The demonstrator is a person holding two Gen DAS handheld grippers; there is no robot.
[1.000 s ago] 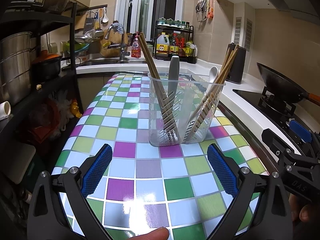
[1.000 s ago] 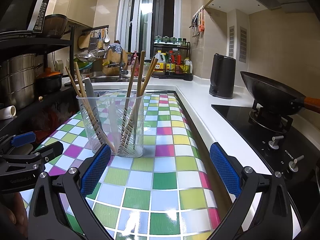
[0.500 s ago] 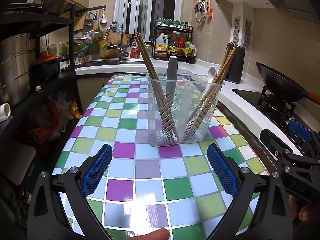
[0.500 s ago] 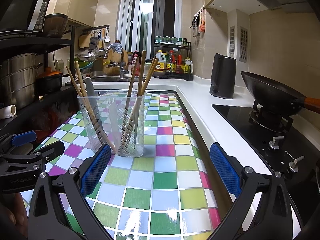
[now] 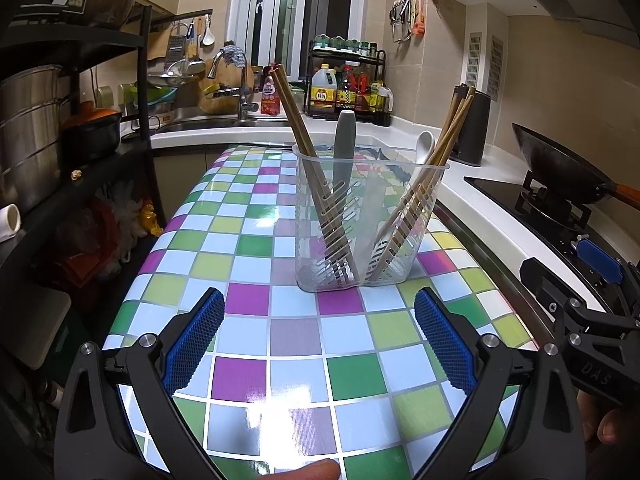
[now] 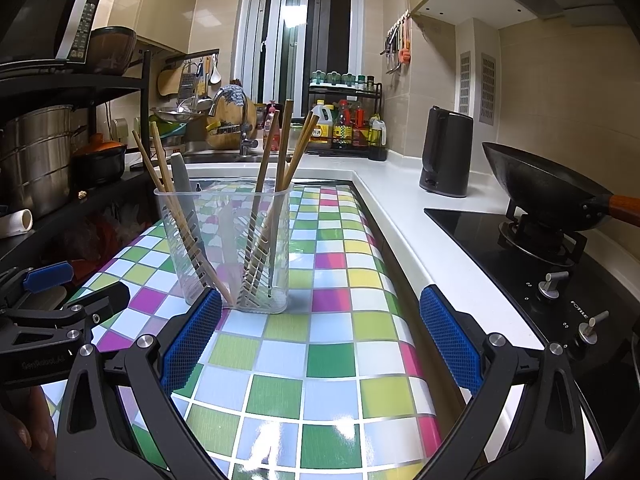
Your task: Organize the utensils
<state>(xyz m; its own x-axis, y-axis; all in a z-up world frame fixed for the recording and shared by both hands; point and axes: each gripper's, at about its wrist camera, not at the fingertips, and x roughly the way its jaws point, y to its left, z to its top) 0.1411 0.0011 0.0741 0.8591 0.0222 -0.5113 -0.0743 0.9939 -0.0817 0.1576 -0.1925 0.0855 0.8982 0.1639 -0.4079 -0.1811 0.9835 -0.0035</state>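
The clear plastic holder stands upright at centre frame on the checkered worktop. It holds chopsticks leaning left, more chopsticks leaning right, a grey handle and a white spoon. Judged: the holder is light, thin-walled and easily tipped; the chopsticks are stiff, smooth and slippery, best gripped near the exposed upper ends. The left tool is wide open and empty. The right tool, also spread and empty, sits just beside the holder.
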